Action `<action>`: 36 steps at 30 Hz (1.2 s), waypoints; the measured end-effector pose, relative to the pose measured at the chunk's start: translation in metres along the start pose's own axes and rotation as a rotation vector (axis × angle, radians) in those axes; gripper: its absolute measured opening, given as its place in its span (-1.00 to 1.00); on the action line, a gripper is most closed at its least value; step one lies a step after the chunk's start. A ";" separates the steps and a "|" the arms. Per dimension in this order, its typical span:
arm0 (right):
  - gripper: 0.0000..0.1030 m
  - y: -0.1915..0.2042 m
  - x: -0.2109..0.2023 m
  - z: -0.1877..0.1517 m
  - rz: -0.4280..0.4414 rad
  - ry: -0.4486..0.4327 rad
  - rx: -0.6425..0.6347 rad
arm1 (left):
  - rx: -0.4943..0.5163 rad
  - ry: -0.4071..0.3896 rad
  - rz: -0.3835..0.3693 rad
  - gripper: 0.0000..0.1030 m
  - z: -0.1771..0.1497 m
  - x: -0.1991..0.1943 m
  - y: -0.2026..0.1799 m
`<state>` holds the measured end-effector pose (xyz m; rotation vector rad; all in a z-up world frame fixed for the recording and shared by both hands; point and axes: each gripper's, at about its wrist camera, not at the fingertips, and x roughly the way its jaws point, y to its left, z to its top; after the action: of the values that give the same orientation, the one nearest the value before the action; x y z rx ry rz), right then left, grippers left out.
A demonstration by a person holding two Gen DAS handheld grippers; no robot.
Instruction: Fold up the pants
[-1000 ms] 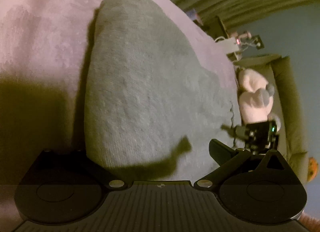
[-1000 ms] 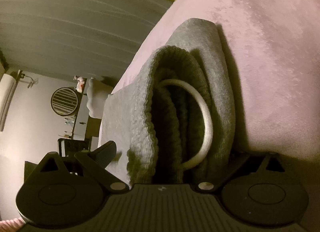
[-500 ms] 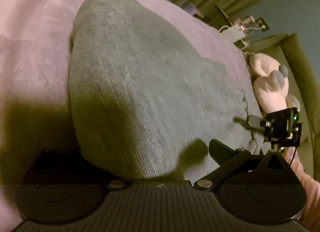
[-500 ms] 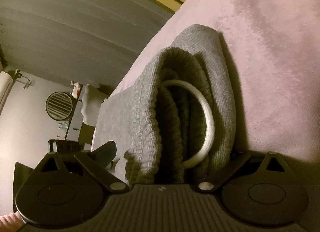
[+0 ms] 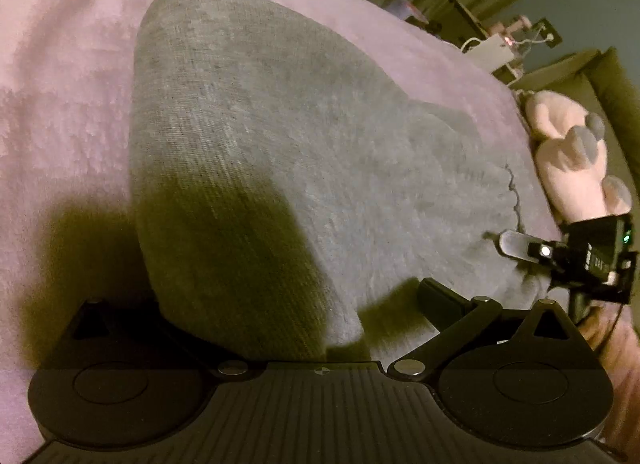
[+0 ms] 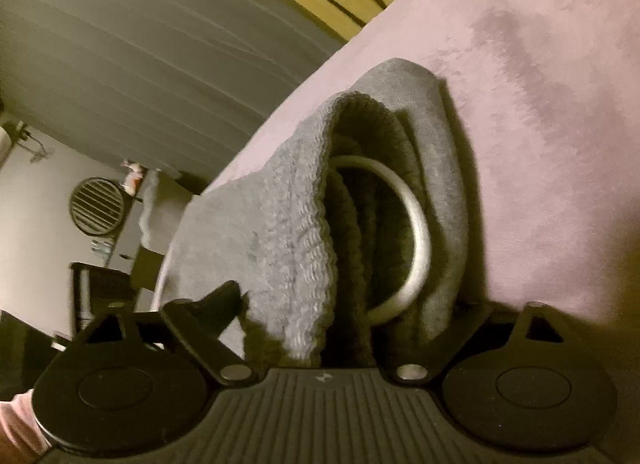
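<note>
Grey knit pants lie folded on a pink blanket. My left gripper straddles the near folded edge; its jaws stand apart with the cloth between them, and its left finger is hidden under the fabric. In the right wrist view the waistband stands bunched, with a white drawstring loop inside it. My right gripper has the waistband layers between its spread jaws. The right gripper also shows in the left wrist view.
A pink plush toy lies beyond the bed's right edge beside an olive sofa. Curtains hang behind the bed. A round fan and a dark chair stand far left.
Both grippers have lifted and shifted slightly with the pants edge. The waistband has tipped a little. Both wrist views have tilted.
</note>
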<state>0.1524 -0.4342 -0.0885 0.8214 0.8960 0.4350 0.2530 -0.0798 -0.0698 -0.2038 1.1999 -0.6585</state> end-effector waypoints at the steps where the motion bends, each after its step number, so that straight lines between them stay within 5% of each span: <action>1: 0.46 0.000 -0.001 -0.001 -0.018 -0.003 -0.001 | 0.008 -0.004 0.010 1.00 -0.001 0.000 -0.002; 6: 0.32 0.007 -0.001 -0.006 -0.082 -0.009 -0.019 | 0.027 -0.022 0.106 0.65 -0.002 -0.005 -0.012; 16: 0.27 0.043 0.002 -0.008 -0.190 -0.031 -0.030 | 0.049 -0.080 0.184 -0.18 -0.006 -0.024 -0.035; 36: 0.12 0.114 -0.028 -0.007 -0.159 -0.117 -0.140 | 0.083 -0.155 0.244 -0.29 -0.002 -0.069 -0.076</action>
<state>0.1301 -0.3774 0.0120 0.6360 0.8064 0.3040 0.2095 -0.1010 0.0211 -0.0371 1.0262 -0.4689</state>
